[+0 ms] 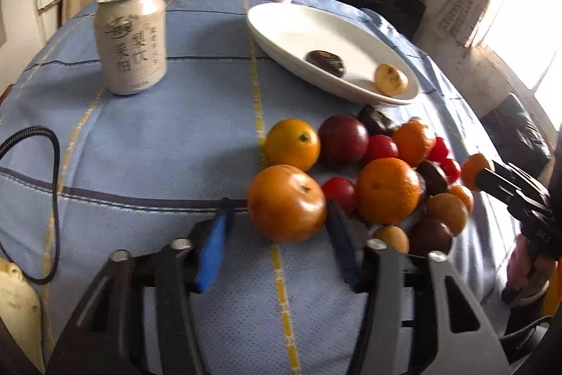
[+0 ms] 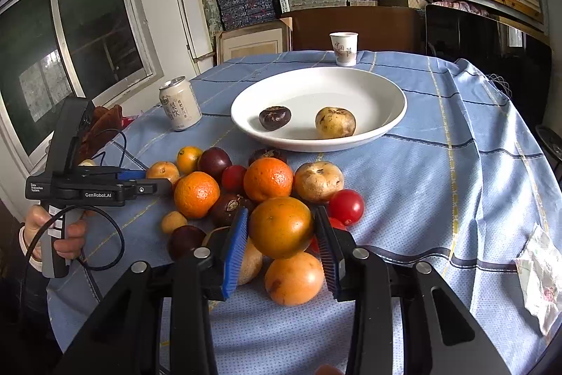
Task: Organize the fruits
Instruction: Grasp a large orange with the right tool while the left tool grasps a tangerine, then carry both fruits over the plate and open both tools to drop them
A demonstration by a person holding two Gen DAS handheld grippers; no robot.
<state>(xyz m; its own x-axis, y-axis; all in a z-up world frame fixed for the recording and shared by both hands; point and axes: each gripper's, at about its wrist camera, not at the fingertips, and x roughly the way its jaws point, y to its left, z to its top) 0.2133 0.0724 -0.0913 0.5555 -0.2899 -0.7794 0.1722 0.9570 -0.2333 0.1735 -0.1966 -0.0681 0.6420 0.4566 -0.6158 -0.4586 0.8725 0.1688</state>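
A round, orange-brown fruit (image 2: 281,227) — glossy, dull-skinned — is clamped in the right gripper (image 2: 282,248) jaws; the left gripper (image 1: 277,220) jaws flank an orange (image 1: 286,202), contact unclear.

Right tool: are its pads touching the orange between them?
Touching. The right wrist view shows both blue pads of the right tool pressed against opposite sides of the orange, no gap.

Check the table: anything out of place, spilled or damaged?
Nothing is spilled or damaged. One stray item: a crumpled wrapper lies near the table's right edge, away from the fruit. The tablecloth is bunched up at the far right corner. The fruit pile sits loose on the cloth, while the plate holds just two pieces.
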